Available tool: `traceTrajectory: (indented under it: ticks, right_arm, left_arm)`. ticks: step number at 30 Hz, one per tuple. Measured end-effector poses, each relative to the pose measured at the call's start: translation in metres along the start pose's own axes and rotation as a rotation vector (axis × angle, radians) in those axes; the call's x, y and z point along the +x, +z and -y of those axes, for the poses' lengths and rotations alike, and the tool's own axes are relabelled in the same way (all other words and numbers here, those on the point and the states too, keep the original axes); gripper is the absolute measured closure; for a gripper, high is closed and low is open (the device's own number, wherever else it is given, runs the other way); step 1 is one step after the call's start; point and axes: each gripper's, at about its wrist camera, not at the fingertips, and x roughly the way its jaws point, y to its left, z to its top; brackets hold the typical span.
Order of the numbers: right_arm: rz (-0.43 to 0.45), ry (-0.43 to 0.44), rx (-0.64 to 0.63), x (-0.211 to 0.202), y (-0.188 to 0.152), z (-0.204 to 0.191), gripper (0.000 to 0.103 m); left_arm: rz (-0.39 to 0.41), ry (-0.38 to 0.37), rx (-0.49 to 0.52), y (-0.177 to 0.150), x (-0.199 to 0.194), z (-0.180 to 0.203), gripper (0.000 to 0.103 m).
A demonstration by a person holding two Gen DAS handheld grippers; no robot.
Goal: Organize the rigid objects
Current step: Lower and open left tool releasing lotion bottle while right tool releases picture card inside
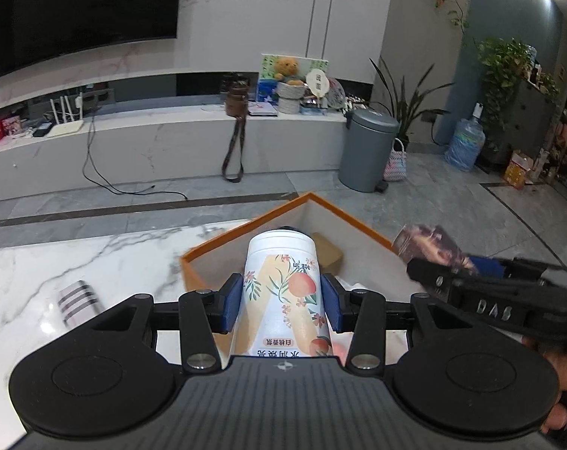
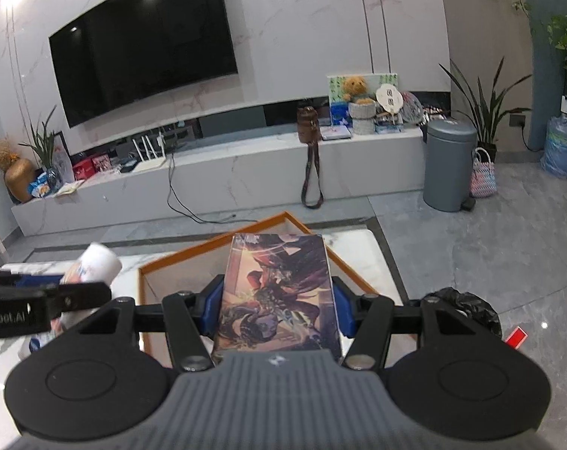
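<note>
The landmark here is the orange-rimmed open cardboard box (image 1: pixel 246 240) standing on the white marble worktop (image 1: pixel 77 262); everything below is placed against it.

The left gripper (image 1: pixel 283 300) has its jaws closed narrow on a white cylindrical can printed with peaches and flowers (image 1: pixel 283 285), the blue pads pressing its 2 sides. The can's long axis runs forward along the jaws, its far end already over the box's near-left wall and above the box interior. A small brown cardboard carton (image 1: pixel 326 253) lies inside the box, just beyond the can's far end.

The right gripper (image 2: pixel 277 307) has its jaws clamped on the long edges of a flat rectangular box with dark fantasy artwork (image 2: pixel 279 292). Its long axis also points forward, with the far short edge over the box's near-right side.

Both loads hang above the box, neither touching it. Judging by this, the step in hand is lowering both into the box. The can looks slightly further over the interior, so the left hand seems nearer to release. The brown carton sits where the can is heading, so it may need setting down short of it.

A striped cloth (image 1: pixel 77 300) lies on the worktop, left of the box and well apart.
</note>
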Motion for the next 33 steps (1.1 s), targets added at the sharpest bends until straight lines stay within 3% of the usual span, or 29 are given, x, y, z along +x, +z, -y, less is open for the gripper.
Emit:
traceTrajectory:
  ticks: [15,24,33]
  right_arm:
    - [-0.126,0.006,-0.032,0.026,-0.005,0.019,0.045]
    - [-0.183,0.001,-0.089,0.045,-0.015,0.013,0.045]
    - [-0.251,-0.002,-0.146,0.069,-0.025,0.003,0.046]
  left_arm:
    - [-0.129,-0.001,0.13,0.008,0.058,0.036,0.052]
    - [-0.217,-0.006,0.053,0.006,0.088,0.031,0.052]
    - [-0.304,0.08,0.149,-0.006,0.116,0.039,0.052]
